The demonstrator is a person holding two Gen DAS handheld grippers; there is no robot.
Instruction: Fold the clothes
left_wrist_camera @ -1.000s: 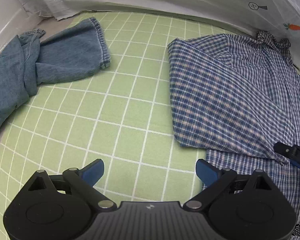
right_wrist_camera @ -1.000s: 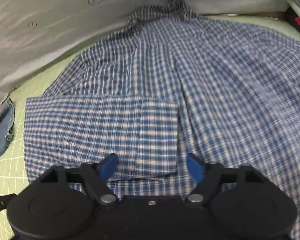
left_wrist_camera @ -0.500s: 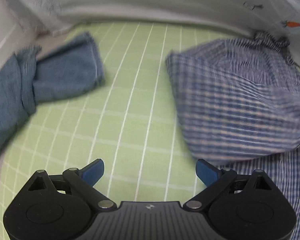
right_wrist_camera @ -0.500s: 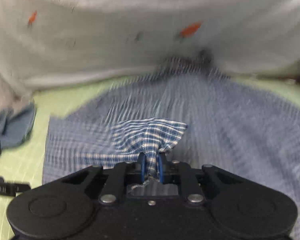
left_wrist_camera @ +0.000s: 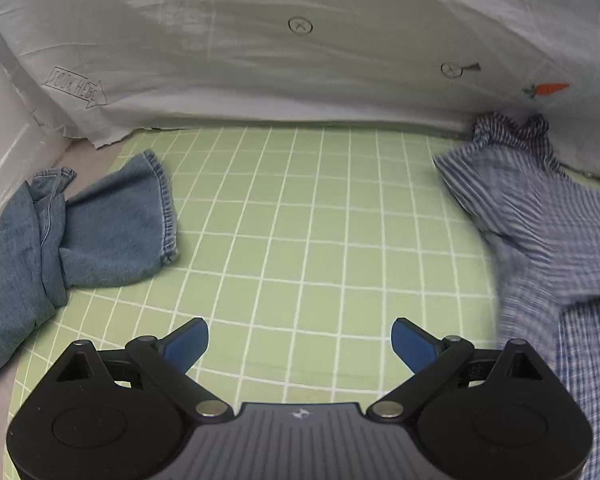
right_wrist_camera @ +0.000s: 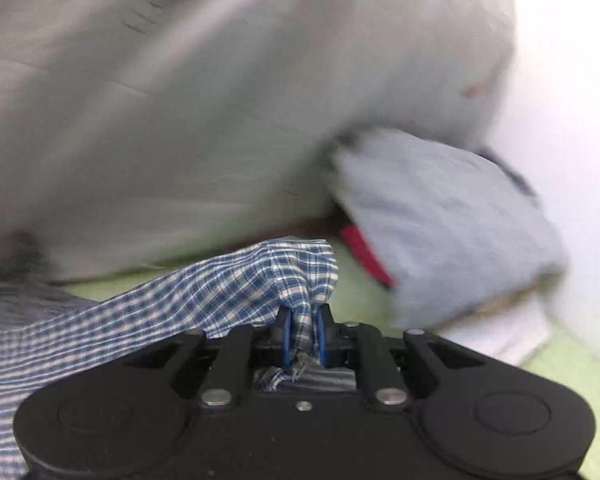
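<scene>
A blue-and-white plaid shirt (left_wrist_camera: pixel 540 232) lies on the right of the green grid mat (left_wrist_camera: pixel 300 220), its collar against the back sheet. My right gripper (right_wrist_camera: pixel 303 322) is shut on a bunched fold of the plaid shirt (right_wrist_camera: pixel 228 292) and holds it lifted, the cloth trailing down to the left. My left gripper (left_wrist_camera: pixel 300 344) is open and empty, low over the mat between the shirt and the blue jeans (left_wrist_camera: pixel 80 236), touching neither.
A white printed sheet (left_wrist_camera: pixel 300 48) hangs along the back. In the blurred right wrist view a folded light blue garment (right_wrist_camera: pixel 440 220) with something red (right_wrist_camera: pixel 364 252) beneath it sits at the right.
My right gripper shut on the shirt's fold, lifted it and swung right. The left gripper tilted up; the shirt now sits farther right in its view.
</scene>
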